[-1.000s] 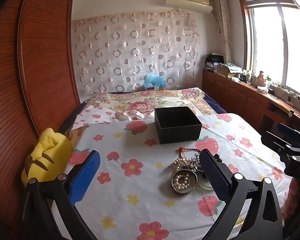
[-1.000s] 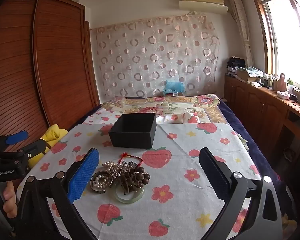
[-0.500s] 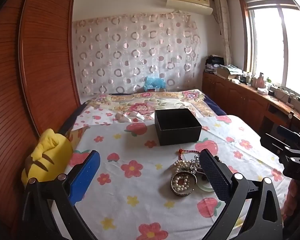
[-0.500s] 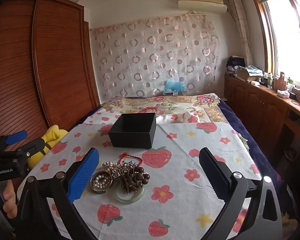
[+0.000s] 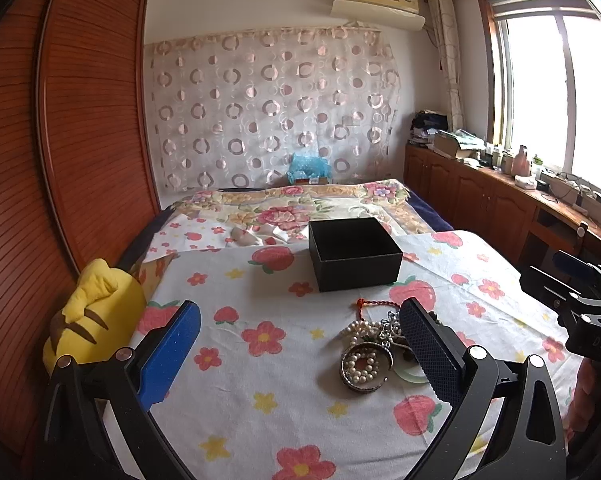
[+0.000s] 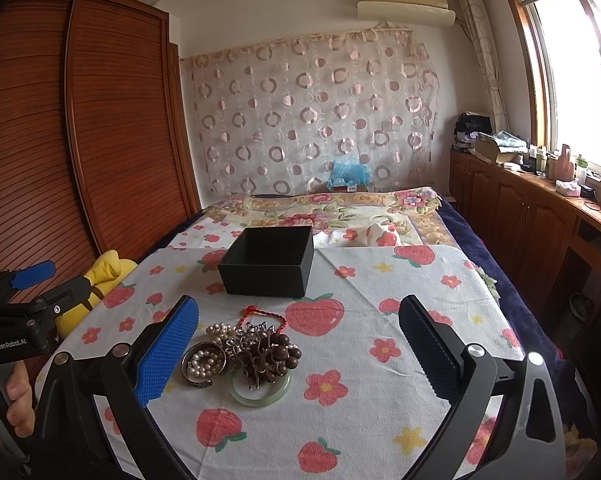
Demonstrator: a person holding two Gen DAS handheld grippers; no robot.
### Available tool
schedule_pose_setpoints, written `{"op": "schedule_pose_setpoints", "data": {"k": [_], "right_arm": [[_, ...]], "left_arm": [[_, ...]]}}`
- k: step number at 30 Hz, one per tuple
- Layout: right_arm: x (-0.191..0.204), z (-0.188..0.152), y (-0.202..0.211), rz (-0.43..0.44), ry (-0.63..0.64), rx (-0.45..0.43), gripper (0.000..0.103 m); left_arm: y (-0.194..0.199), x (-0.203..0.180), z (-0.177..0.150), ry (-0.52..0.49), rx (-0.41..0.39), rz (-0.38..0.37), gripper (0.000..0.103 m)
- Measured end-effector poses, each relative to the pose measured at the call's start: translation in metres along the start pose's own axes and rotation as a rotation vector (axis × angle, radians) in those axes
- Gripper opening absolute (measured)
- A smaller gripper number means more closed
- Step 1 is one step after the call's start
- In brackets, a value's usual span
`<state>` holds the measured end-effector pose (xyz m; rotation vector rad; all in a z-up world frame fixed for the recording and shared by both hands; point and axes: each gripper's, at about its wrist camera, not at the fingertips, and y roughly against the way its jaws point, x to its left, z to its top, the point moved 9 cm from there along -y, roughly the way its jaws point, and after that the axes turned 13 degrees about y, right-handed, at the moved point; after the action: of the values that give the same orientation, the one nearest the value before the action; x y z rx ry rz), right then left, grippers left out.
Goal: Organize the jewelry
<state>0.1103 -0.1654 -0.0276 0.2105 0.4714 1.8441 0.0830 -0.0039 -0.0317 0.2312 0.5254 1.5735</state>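
Nothing has shifted since the earlier frames — both grippers hover as before. Left gripper (image 5: 300, 344): jaws spread, empty. Right gripper (image 6: 298, 340): jaws spread, empty. Black box (image 6: 269, 261): open-topped, on the strawberry cloth (image 6: 380, 312). Jewelry pile (image 6: 242, 354) — pearls, brown beads, red cord, green bangle — lies just before the box, apart from it.

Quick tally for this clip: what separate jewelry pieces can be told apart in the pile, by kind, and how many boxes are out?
Black open box: 1
Red cord: 1
Pale green bangle: 1
Metal bangle with pearls inside: 1
Dark wooden bead strand: 1
Silver piece, kind unclear: 1
Total: 6
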Motion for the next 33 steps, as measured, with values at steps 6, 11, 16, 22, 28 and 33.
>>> {"op": "schedule_pose_setpoints", "data": {"k": [6, 11, 16, 22, 28, 33], "right_arm": [[0.0, 0.0002, 0.0008, 0.0, -0.001, -0.001, 0.101], [-0.0001, 0.0, 0.0005, -0.001, -0.001, -0.001, 0.101], [0.0001, -0.0006, 0.0004, -0.001, 0.001, 0.0, 0.101], [-0.0018, -0.0001, 0.0016, -0.002, -0.004, 0.002, 0.101], [-0.0009, -0.003, 0.0003, -0.002, -0.006, 0.004, 0.101], [-0.0009, -0.0032, -0.0004, -0.001, -0.005, 0.003, 0.101]], "left_arm": [[0.011, -0.0001, 0.0019, 0.003, -0.01, -0.003, 0.097], [0.012, -0.001, 0.0027, 0.0, -0.013, -0.005, 0.097], [0.0122, -0.0013, 0.0032, 0.002, -0.013, -0.004, 0.097], [0.0125, -0.0037, 0.0032, 0.001, -0.014, -0.003, 0.097], [0.0129, -0.0038, 0.0036, 0.001, -0.015, -0.004, 0.097], [0.0128, -0.0035, 0.0031, 0.002, -0.016, -0.004, 0.097]]}}
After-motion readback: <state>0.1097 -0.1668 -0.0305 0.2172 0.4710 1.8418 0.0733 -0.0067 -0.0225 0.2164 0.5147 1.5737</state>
